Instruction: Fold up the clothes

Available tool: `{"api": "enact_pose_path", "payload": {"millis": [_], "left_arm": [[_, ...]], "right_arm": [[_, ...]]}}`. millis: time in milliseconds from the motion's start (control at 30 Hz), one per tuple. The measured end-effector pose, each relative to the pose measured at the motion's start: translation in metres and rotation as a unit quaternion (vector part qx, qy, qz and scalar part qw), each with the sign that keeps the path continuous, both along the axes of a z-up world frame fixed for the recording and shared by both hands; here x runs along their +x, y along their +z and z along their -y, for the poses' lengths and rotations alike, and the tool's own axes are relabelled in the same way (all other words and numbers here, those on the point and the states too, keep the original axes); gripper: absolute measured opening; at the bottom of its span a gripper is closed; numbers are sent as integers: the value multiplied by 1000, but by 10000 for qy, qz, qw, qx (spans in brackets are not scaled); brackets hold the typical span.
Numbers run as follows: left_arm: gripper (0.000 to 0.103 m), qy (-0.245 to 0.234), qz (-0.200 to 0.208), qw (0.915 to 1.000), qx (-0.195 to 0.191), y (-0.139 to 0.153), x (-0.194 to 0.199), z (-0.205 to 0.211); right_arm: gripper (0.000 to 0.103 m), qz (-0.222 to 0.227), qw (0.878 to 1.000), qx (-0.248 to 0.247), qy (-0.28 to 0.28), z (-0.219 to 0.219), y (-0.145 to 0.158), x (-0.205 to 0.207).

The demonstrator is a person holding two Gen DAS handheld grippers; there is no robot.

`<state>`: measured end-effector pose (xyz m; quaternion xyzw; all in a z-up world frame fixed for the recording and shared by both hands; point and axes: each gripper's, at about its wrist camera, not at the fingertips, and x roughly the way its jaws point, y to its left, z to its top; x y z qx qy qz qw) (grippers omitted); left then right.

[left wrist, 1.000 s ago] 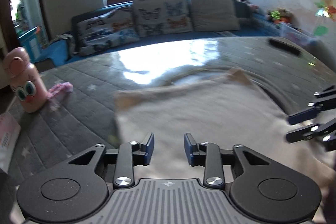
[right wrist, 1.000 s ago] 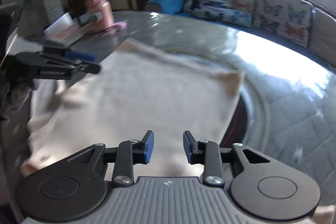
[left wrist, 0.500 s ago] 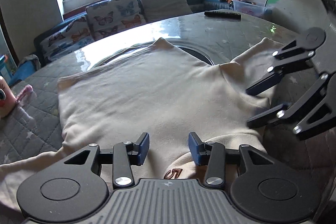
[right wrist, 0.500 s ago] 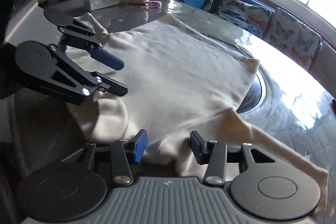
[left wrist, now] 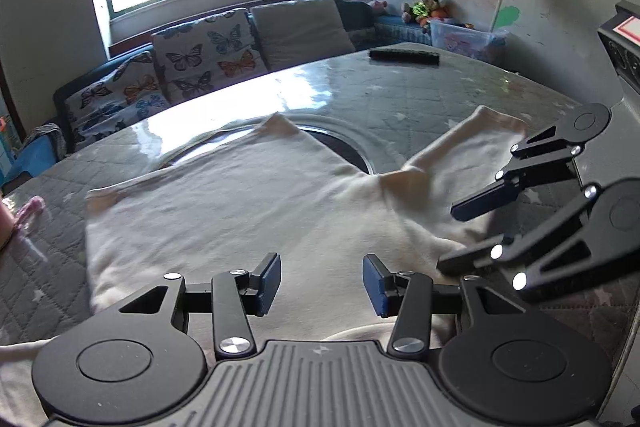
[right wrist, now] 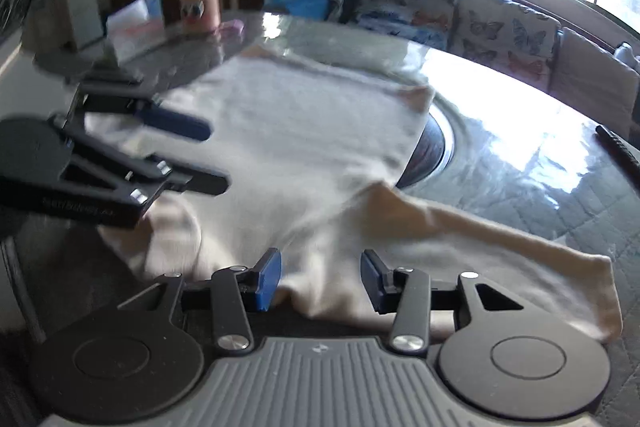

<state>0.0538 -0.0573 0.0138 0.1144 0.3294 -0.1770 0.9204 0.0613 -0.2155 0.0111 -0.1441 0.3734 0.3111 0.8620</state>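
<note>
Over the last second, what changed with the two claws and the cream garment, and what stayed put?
Both claws drew back toward the near, collar end of the cream long-sleeved cotton top, which fills more of each view. The left claw and right claw have just been opening, each over fabric its pads do not pinch. The top lies spread flat, sleeve out to the side. The pink cartoon-eyed bottle and black remote kept their places.
</note>
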Motion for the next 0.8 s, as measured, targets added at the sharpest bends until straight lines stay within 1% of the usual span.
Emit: {"api": "enact_pose_path", "payload": {"millis": [33,67,167,300,367,433,500,567,733,800], "left_arm": [[49,-15,-14,10000,-16,-1,0,3],[49,-29,-28,10000,-39,-1,1,5],[49,-90,-72,9999,-85,-4,1,14],[49,-218,-137,9996,-65,-11,0,24],[49,-232,-179,9996,-56,-14,-1,25],[49,-247,-221,9994,-47,-17,-1,27],[49,-246,-246,9994,-22,-19,-1,28],[50,-230,-254,9994,-24,-20,0,29],[50,-204,-259,9995,-23,-20,0,30],[51,-196,-259,9995,-20,-20,0,30]], "right_arm": [[45,-16,10000,8,13,2,0,-2],[45,-69,9998,151,-70,8,3,-1],[45,-117,9974,541,-471,33,14,2],[46,55,9902,460,-1320,73,14,10],[45,146,9826,367,-1813,95,12,14],[45,234,9715,290,-2341,118,8,19],[45,236,9604,356,-2753,140,3,25],[44,236,9522,395,-3020,154,0,30],[42,180,9421,464,-3315,166,-14,46],[35,103,9386,511,-3410,168,-22,53]]}}
